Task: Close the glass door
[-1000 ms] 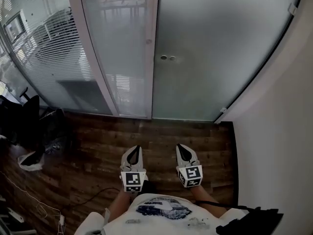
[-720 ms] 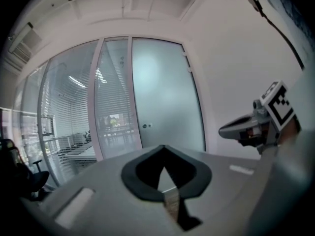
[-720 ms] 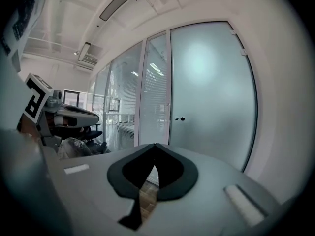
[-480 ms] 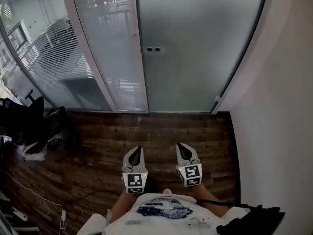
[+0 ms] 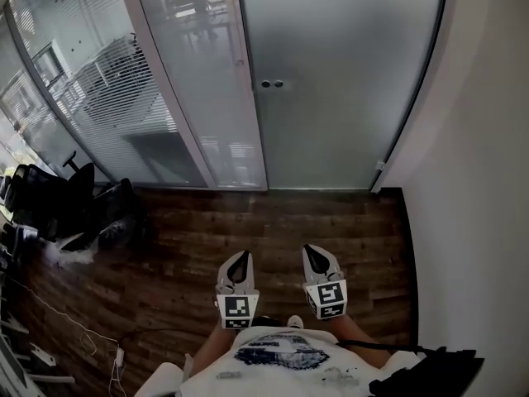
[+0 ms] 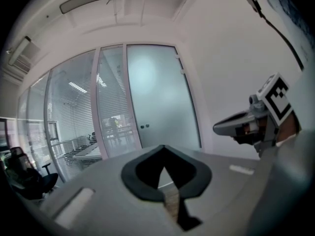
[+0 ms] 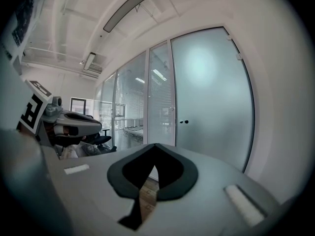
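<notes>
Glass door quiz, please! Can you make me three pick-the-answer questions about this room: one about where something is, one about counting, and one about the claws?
1. In the head view, where are the black chairs?
A) left of the glass door
B) right of it
C) hanging on it

2. How many small round fittings are on the door?
A) one
B) two
C) five

3. How are the left claw and right claw?
A) both wide open
B) both shut, empty
C) both gripping a handle

Answers:
1 A, they sit at the picture's left edge.
2 B, a pair sits side by side.
3 B, each claw's tips meet with nothing between.
</notes>
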`<state>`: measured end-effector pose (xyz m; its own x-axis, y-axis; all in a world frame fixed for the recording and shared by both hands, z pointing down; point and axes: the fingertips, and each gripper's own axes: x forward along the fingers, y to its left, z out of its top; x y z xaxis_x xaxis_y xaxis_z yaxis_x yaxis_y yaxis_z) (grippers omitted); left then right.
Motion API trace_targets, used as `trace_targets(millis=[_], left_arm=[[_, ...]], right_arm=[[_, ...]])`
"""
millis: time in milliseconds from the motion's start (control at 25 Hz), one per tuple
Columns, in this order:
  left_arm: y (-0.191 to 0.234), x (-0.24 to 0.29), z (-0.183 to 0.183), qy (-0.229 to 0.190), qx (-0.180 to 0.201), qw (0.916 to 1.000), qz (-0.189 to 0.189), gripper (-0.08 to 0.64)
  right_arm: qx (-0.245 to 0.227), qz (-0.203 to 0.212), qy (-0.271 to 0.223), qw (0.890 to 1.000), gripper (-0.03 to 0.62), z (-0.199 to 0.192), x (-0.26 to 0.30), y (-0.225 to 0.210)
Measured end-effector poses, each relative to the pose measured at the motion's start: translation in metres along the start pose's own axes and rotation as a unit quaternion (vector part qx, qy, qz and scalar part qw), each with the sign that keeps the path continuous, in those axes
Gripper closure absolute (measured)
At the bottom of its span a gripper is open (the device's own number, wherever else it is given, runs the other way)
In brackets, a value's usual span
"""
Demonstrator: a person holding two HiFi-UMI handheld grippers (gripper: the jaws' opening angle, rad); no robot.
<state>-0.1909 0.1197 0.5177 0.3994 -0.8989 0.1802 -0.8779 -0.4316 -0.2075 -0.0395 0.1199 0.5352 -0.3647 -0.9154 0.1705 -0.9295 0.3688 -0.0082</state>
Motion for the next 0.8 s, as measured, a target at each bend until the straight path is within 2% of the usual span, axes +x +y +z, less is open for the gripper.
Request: trace_targets(millis=[280, 560, 800], left_arm=[[0.006, -0.001, 0.003, -0.008, 0.004, 0.9996, -0.026, 0.558], [0.021, -0.006, -0.008, 0.001, -0.001, 0.9998, -0.021, 0.558], [0.022, -0.006, -0.003, -0.003, -0.002, 0.9996, -0.027, 0.558]], right_arm=[[0.003, -0.013, -0.003, 1.0, 0.586, 0.011, 0.0, 0.013], [-0.001, -0.02, 0.004, 1.0, 0.586, 0.014, 0.005, 0.023], [-0.001, -0.029, 0.014, 0.999, 0.586, 0.011, 0.005, 0.018]])
